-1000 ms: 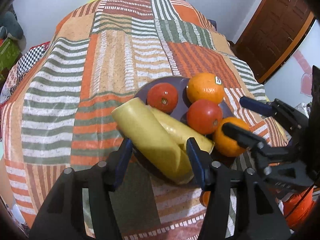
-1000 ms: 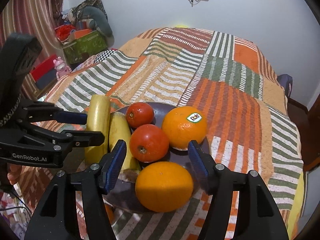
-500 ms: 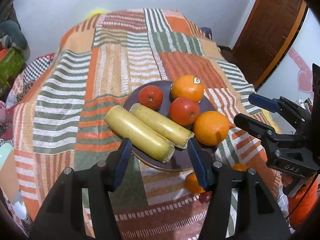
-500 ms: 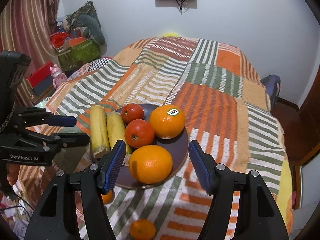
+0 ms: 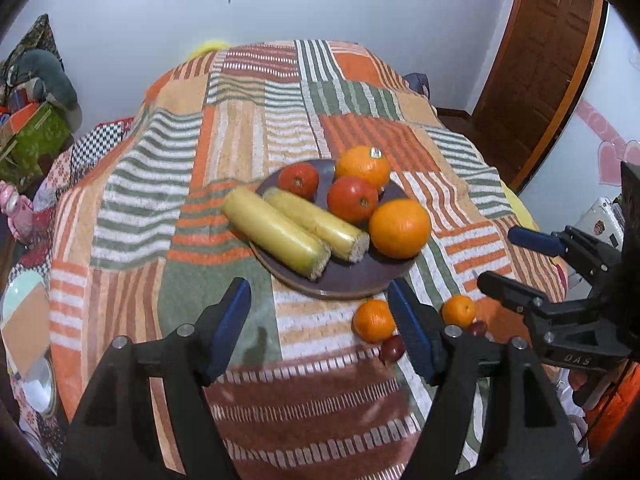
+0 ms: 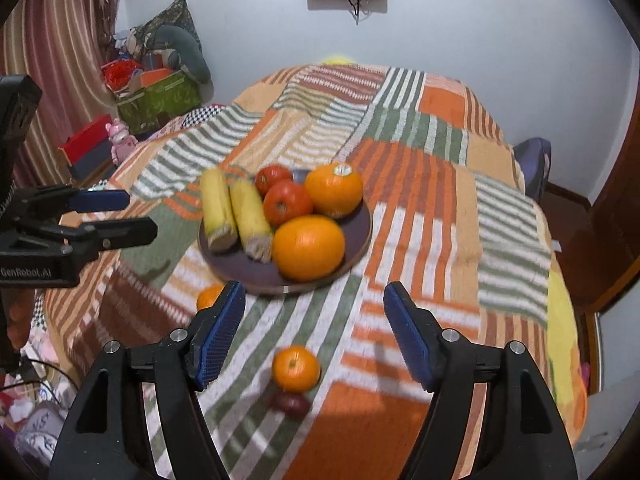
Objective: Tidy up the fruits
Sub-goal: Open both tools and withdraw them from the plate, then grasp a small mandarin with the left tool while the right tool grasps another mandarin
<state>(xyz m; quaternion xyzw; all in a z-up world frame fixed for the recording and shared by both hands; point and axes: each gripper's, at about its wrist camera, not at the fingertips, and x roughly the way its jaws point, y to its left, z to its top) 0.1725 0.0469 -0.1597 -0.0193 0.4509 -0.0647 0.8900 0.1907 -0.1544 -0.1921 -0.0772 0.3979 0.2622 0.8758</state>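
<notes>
A dark brown round plate stood on a bed covered with a patchwork blanket of orange, green and cream stripes, nearer to the near edge of the bed than to the far edge by the wall. On the plate lay two yellow corn cobs side by side, touching along their length, with their cut ends toward the cameras. Beside them sat two red tomatoes, one behind the other, and two big oranges; the far orange had a small sticker on top, and the near orange rested at the plate's rim, touching the near tomato. Off the plate, on the blanket close to the near edge, lay two small mandarins and two small dark red fruits, which were too blurred to name. The left gripper was above the blanket just before the plate; its blue-padded jaws had just been opening and stood apart with nothing between them. The right gripper was also before the plate, its jaws likewise just opened wider and empty, with one mandarin and one dark fruit seen on the blanket below the gap.
</notes>
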